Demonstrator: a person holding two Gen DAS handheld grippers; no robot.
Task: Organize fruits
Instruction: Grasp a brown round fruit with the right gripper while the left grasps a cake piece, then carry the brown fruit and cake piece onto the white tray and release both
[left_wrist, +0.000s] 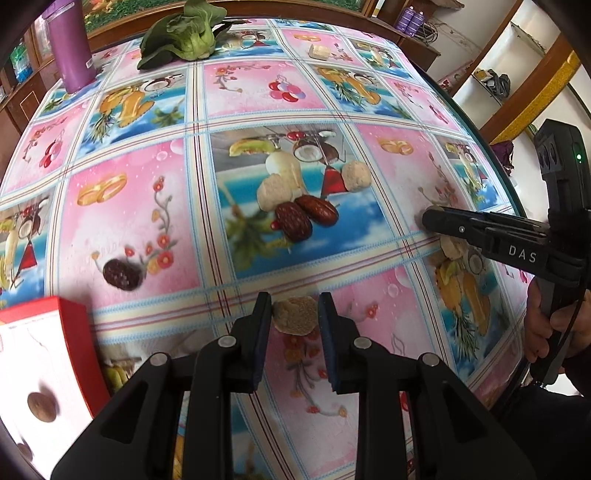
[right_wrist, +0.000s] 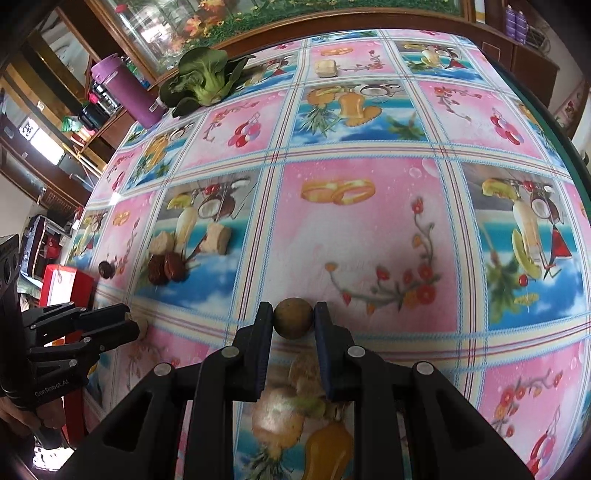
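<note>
Left gripper (left_wrist: 294, 308) low over the patterned tabletop (left_wrist: 332, 92), fingers (left_wrist: 263, 314) set either side of a pale rough-skinned fruit (left_wrist: 295, 315); narrow gaps visible on both sides, contact not confirmed. Right gripper (right_wrist: 293, 317) pinching a round brown fruit (right_wrist: 293, 318), both pads touching it.

In the left wrist view: two dark red dates (left_wrist: 304, 218) lying touching each other near centre, with pale beige lumps (left_wrist: 275, 192) just beyond at 12 o'clock of them. Single dark date (left_wrist: 122, 274) at 9 o'clock, well apart from the pair. Red-rimmed box (left_wrist: 79, 332) at 8 o'clock of the frame, white inside, holding a round brown fruit (left_wrist: 41, 406). Green leafy vegetable (left_wrist: 184, 37) and purple bottle (left_wrist: 72, 48) at the far edge, 11 o'clock. Small pale block (left_wrist: 320, 51) at 12 o'clock, far side.

Hand (left_wrist: 546, 332) gripping the right tool's handle at 3 o'clock.
</note>
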